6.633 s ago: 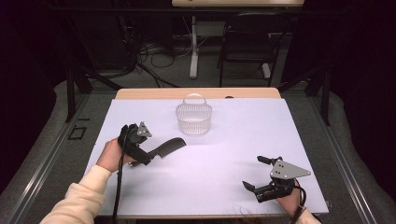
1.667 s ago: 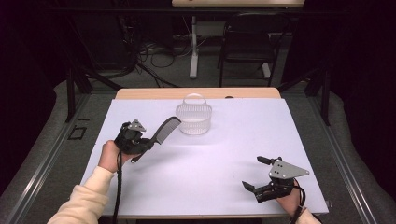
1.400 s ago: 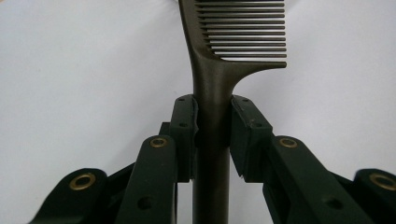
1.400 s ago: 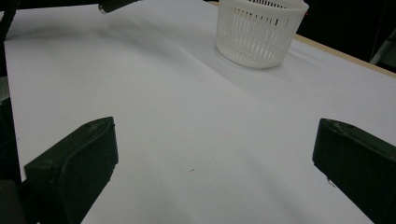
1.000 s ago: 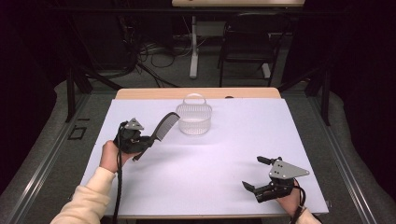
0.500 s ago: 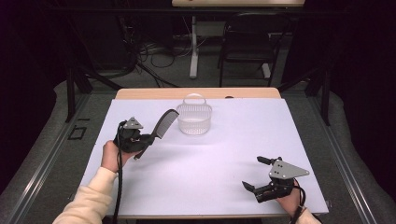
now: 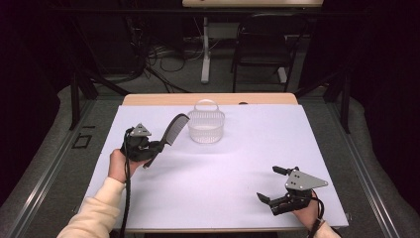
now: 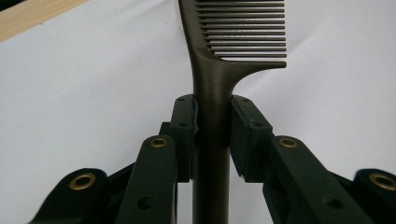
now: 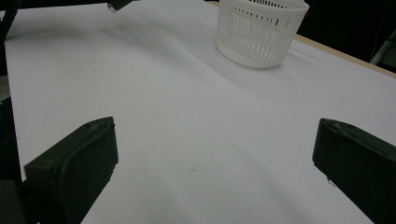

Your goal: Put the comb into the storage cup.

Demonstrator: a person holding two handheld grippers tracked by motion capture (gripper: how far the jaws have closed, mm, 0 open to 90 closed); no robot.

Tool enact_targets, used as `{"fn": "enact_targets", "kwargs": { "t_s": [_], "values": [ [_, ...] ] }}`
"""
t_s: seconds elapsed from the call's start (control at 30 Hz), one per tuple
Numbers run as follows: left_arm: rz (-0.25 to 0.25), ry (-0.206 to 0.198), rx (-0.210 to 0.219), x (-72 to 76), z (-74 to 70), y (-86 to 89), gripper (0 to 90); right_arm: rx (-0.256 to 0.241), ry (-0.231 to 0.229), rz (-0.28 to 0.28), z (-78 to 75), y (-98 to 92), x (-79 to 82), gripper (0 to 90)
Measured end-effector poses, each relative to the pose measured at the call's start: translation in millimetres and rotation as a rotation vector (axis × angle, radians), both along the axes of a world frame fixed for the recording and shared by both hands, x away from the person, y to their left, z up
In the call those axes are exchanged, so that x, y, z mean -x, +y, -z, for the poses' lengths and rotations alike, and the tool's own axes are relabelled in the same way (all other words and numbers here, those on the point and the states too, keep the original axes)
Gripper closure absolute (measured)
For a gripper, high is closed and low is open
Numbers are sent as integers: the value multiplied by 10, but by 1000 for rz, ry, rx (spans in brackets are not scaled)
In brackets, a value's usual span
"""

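Note:
A dark comb (image 7: pixel 171 132) is held up off the white table sheet (image 7: pixel 233 163), its toothed end slanting toward a small white plastic basket (image 7: pixel 205 126) with a handle. My left gripper (image 7: pixel 154 147) is shut on the comb's handle (image 8: pixel 212 140); its pads press both sides, and the teeth (image 8: pixel 245 30) point right in the left gripper view. My right gripper (image 7: pixel 271 184) rests near the table's front right, wide open with nothing between its fingers (image 9: pixel 74 163). The basket (image 9: pixel 259 28) looks empty in the right gripper view.
A wooden table edge (image 7: pixel 208 99) runs behind the basket. Beyond it stand a chair (image 7: pixel 260 49) and cables on the floor. Bare white sheet lies between the two grippers.
The left gripper has lifted the comb from low over the sheet and swung its toothed end up and toward the basket. The right gripper has stayed put.

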State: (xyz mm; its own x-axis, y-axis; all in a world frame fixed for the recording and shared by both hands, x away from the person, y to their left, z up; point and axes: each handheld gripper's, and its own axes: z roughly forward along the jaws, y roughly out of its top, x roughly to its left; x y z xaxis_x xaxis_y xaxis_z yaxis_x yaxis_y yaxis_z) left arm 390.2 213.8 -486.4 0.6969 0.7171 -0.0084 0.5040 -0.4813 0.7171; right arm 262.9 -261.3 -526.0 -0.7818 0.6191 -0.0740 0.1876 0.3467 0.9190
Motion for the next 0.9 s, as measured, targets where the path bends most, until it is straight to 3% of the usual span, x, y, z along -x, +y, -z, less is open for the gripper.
{"fn": "enact_targets", "kwargs": {
  "t_s": [0.9],
  "values": [
    [-5,-38,38,-71,-83,-71,722,0,2,0,1,1,-1,0]
  ]
}}
